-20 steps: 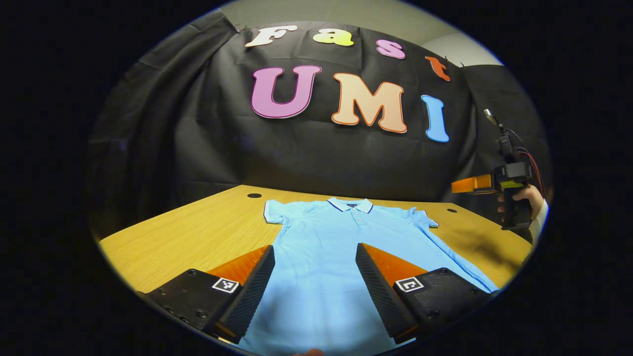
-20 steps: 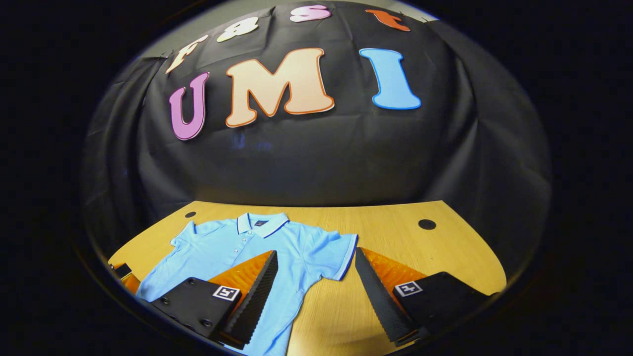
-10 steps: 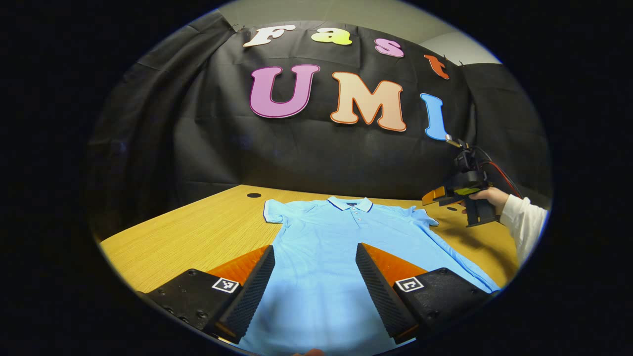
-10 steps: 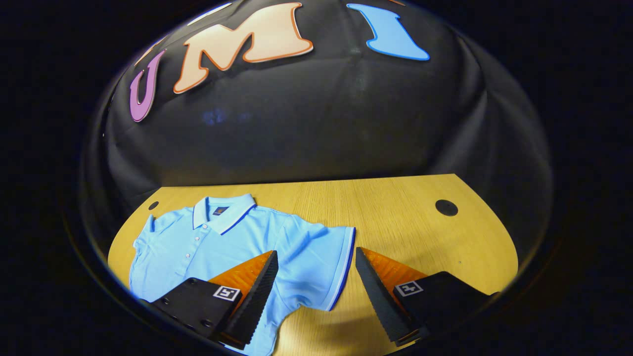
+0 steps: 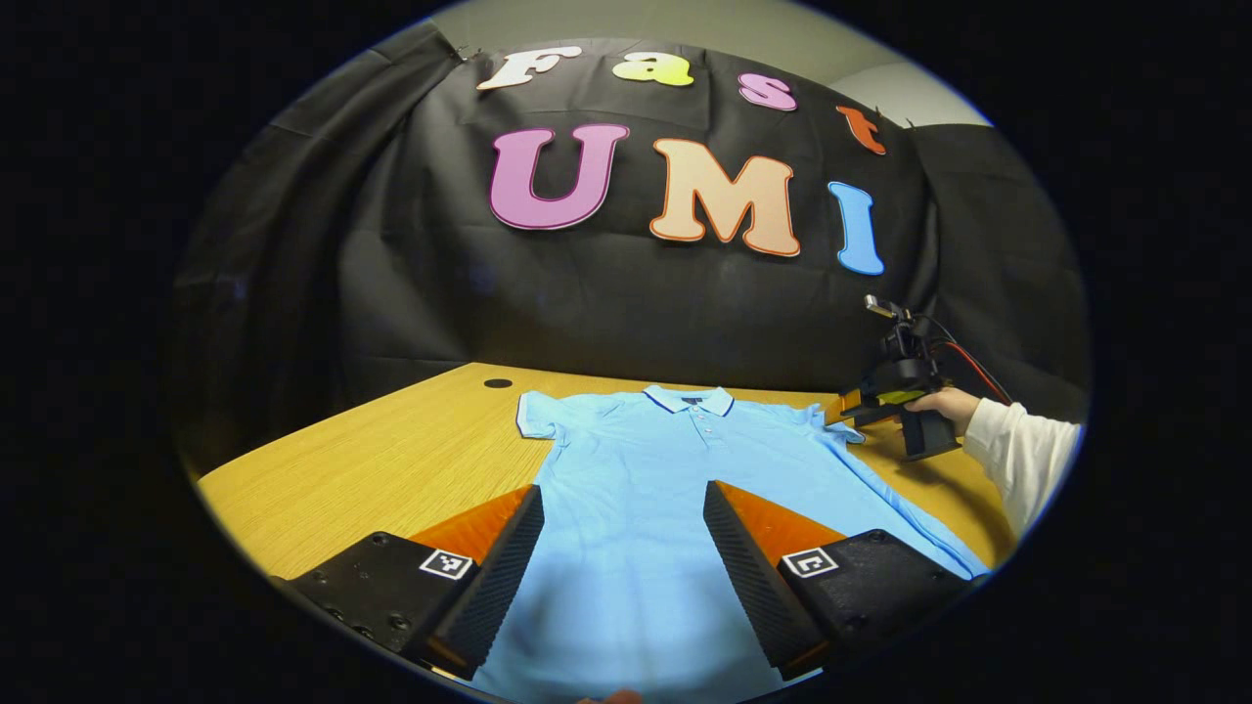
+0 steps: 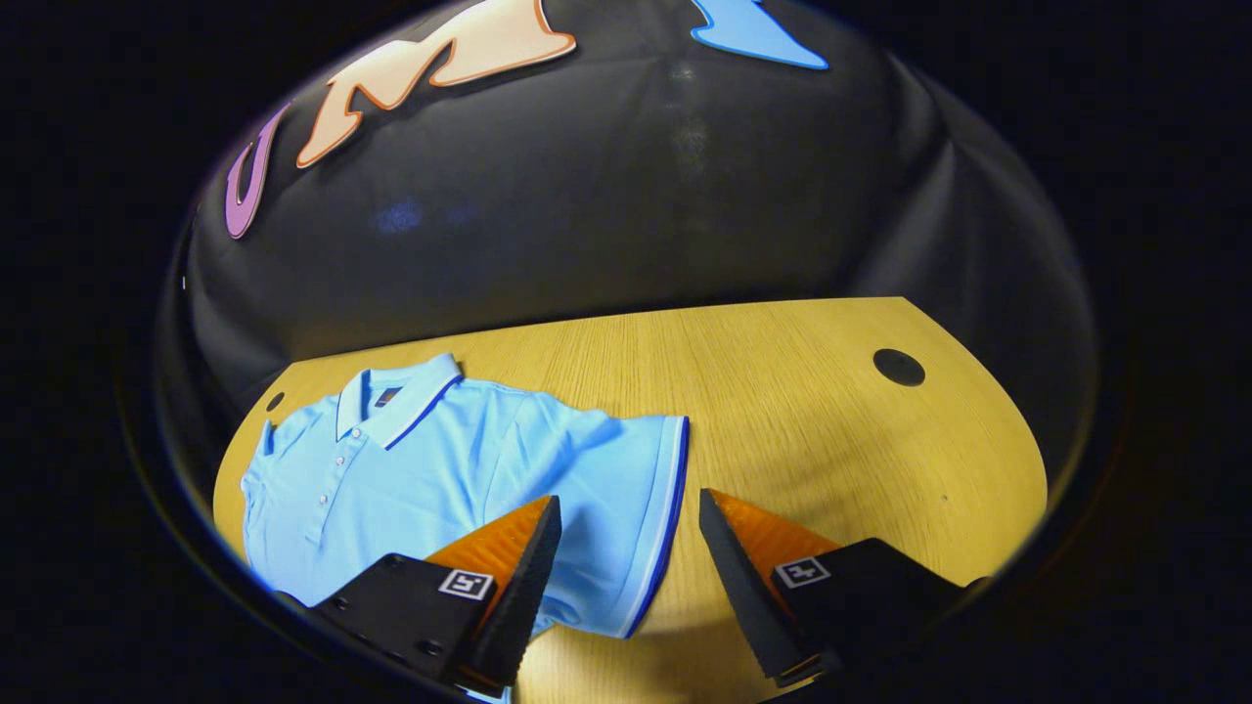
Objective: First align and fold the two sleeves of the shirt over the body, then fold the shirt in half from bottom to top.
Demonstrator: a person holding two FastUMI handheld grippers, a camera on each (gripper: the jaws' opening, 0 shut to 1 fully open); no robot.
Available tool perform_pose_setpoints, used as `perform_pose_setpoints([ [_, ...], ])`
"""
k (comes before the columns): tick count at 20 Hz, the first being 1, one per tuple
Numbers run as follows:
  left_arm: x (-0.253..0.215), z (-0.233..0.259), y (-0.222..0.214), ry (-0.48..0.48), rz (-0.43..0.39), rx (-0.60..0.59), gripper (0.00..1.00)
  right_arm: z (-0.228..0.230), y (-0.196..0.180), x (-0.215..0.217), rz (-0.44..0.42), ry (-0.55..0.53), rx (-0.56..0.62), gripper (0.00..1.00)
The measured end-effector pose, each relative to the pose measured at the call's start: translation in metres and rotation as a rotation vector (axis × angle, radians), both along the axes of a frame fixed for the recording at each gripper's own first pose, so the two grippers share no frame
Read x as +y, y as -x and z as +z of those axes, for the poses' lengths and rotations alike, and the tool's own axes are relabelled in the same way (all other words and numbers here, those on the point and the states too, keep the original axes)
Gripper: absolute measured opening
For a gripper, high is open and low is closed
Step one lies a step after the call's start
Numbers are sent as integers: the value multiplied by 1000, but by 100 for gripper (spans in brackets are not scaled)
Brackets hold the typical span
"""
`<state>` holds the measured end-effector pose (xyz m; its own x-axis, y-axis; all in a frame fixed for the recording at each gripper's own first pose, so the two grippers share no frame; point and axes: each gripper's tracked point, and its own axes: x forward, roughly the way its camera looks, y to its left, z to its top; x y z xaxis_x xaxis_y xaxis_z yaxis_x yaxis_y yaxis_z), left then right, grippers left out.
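While nothing is folded yet: I hold both grippers over the light-blue short-sleeved polo shirt (image 5: 675, 479), which lies flat on the yellow wooden table (image 5: 391, 469), collar toward the far edge.
Step in hand: first sleeve fold — not yet gripped.
My right gripper (image 6: 626, 577): fingers spread, straddling the right sleeve (image 6: 626, 508) at its striped cuff.
My left gripper (image 5: 621, 567): fingers spread, empty, above the shirt's body near the near edge.
Next move, I judge: lower, pinch the cuff, carry it inward over the body — keeping it aligned.
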<state>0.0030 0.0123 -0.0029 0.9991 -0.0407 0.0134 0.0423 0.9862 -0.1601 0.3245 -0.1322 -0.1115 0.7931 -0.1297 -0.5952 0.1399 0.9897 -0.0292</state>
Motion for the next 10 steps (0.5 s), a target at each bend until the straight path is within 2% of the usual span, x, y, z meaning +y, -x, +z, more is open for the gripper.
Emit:
perform_pose_setpoints([
  [2,0,0,0,0,-1,0,98,0,0,-4,7,31,-2,78],
  [3,0,1,0,0,0,1,98,0,1,-5,9,44,-4,81],
  [5,0,0,0,-2,0,2,98,0,1,-4,22,53,-6,71],
  [6,1,-1,-1,-2,0,3,98,0,1,-2,25,51,-5,62],
  [7,0,0,0,-2,0,4,98,-1,0,-1,32,50,-8,58],
  [10,1,-1,0,-2,-1,3,98,0,0,5,56,46,-13,25],
])
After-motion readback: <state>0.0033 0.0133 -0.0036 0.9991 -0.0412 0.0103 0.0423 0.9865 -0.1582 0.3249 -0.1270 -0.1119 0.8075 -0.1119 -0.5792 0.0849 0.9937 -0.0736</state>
